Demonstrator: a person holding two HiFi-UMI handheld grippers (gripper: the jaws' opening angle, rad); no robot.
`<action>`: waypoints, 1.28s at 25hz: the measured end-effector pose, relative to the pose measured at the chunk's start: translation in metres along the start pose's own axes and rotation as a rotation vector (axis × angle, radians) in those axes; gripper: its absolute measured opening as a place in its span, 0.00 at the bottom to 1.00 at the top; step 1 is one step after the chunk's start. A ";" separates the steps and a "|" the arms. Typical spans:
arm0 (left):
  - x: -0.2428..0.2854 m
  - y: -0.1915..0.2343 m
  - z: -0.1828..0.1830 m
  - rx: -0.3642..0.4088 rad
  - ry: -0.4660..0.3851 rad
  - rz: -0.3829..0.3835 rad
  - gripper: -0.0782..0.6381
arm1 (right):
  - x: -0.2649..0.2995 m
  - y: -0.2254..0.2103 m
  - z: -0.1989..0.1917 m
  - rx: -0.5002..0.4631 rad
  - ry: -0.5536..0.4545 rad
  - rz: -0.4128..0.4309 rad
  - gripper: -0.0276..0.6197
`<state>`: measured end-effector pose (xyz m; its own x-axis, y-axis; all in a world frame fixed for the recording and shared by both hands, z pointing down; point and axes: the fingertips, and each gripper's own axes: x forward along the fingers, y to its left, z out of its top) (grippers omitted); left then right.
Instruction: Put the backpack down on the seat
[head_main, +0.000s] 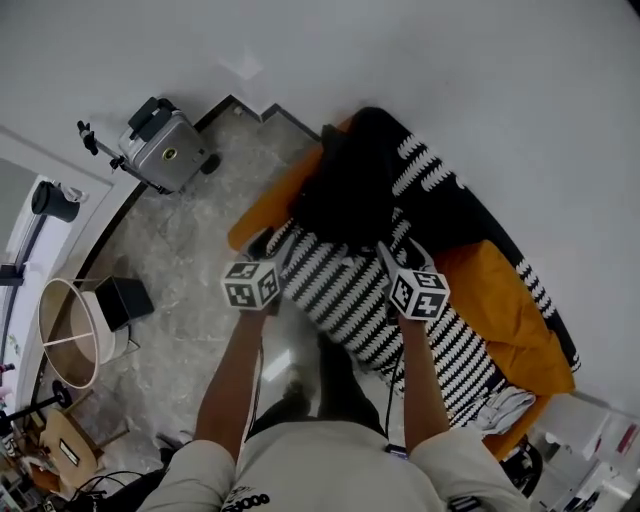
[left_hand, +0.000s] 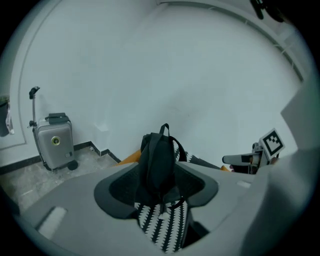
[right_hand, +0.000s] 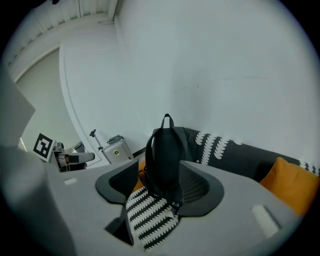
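The black backpack (head_main: 345, 190) stands upright on the orange sofa's seat (head_main: 500, 290), against the backrest, partly on a black-and-white patterned blanket (head_main: 340, 290). My left gripper (head_main: 270, 250) and right gripper (head_main: 398, 255) hover side by side in front of the sofa, short of the bag. In the left gripper view the backpack (left_hand: 160, 160) shows beyond the left gripper (left_hand: 160, 192), whose jaws are open with nothing between the pads. The right gripper view shows the same: the backpack (right_hand: 167, 155) lies past the open right gripper (right_hand: 160, 187), untouched. Its top loop and straps hang free.
A silver wheeled suitcase (head_main: 165, 150) stands by the wall at the left. A round lampshade (head_main: 65, 330) and a black box (head_main: 125, 300) sit on the marble floor to my left. An orange cushion (right_hand: 292, 182) lies on the sofa's right part. White wall behind.
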<state>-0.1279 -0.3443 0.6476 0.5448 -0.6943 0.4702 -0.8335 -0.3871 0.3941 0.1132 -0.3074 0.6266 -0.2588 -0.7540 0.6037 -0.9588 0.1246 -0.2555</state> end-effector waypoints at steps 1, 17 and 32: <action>-0.014 -0.003 0.003 0.042 0.000 0.000 0.43 | -0.010 0.009 0.001 -0.009 -0.007 -0.003 0.41; -0.183 -0.053 0.006 0.311 -0.083 -0.015 0.12 | -0.161 0.112 -0.004 -0.136 -0.116 -0.026 0.05; -0.315 -0.128 0.037 0.468 -0.258 -0.048 0.12 | -0.313 0.180 0.004 -0.218 -0.314 0.047 0.05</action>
<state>-0.1968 -0.0987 0.4196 0.5921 -0.7731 0.2274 -0.7923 -0.6101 -0.0113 0.0219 -0.0520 0.3888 -0.2873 -0.9008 0.3255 -0.9578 0.2726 -0.0908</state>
